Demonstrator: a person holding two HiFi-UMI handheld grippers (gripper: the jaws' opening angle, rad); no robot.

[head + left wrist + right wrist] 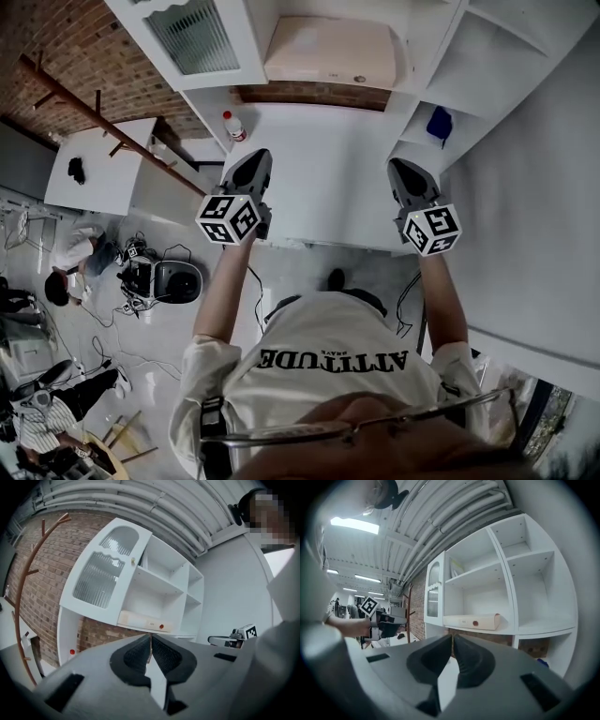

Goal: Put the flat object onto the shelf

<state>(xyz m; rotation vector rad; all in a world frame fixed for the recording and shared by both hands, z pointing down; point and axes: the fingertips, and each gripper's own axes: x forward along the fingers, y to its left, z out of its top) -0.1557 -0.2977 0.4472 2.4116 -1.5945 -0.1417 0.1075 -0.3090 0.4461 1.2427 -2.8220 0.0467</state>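
We see a white shelf unit (427, 47) against a brick wall (56, 37); its ribbed-glass door (192, 37) stands open at the left. Below its compartments runs a white countertop (319, 178).

The flat object, a beige flat box (330, 52) with a red dot on its front face, lies on the lowest shelf board of the wide central compartment. It runs along the board's front edge, and its right end is near the upright divider. Neither gripper touches it.

We find the left gripper (258, 156) and the right gripper (401, 167) over the front edge of the countertop, well apart and both pointing toward the shelf unit. In the left gripper view the two jaws of the left gripper (150, 637) meet at their tips with nothing between them. The right gripper view shows the right gripper (452, 637) likewise closed and empty.

A white bottle with a red cap (234, 127) stands at the back left corner of the countertop. A small blue object (438, 124) sits in the lower right compartment; we cannot identify it.
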